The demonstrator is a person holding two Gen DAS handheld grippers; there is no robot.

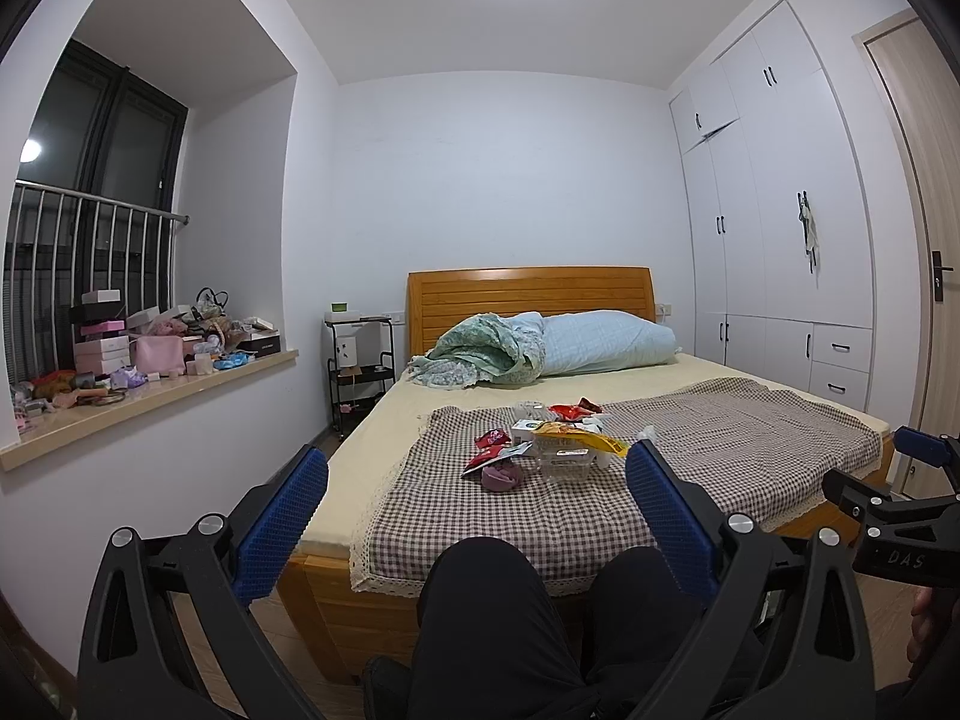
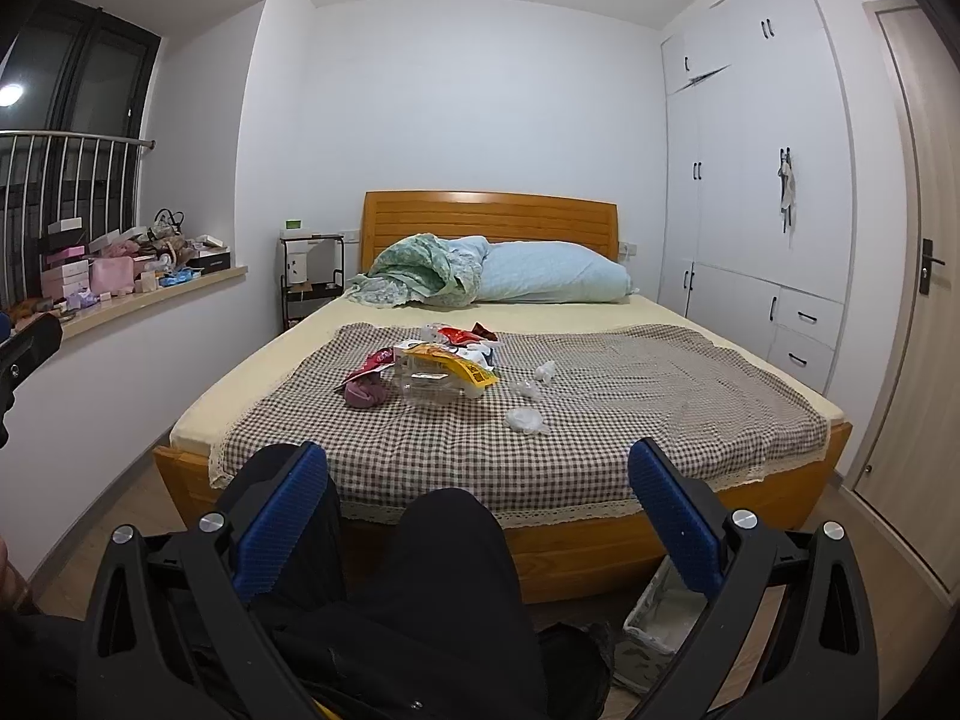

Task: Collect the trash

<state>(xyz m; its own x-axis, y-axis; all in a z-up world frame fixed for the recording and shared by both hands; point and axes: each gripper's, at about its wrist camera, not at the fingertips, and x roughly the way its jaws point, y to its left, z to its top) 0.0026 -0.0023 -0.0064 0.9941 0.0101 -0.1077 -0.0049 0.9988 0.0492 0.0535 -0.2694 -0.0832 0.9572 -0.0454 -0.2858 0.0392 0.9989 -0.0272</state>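
on the brown-and-white checked cloth (image 2: 600, 396) spread over the near half of the wooden bed (image 2: 600, 546) lies a loose heap of trash: a yellow plastic snack wrapper (image 2: 462, 367) draped over a clear plastic clamshell box (image 2: 429, 389), red foil wrappers (image 2: 375, 362) to its left, a crumpled purple-pink wad (image 2: 363, 394) nearest the left, and small white crumpled tissues (image 2: 523, 420) to the right, a little apart from the heap. both grippers hang near the foot of the bed, above the person's dark-trousered knees, well apart from the trash. left gripper (image 1: 477, 468) has its blue-padded fingers spread wide, holding nothing; right gripper (image 2: 477, 468) is likewise spread and empty. a pale woven basket (image 2: 654, 636) sits on the floor at near right.
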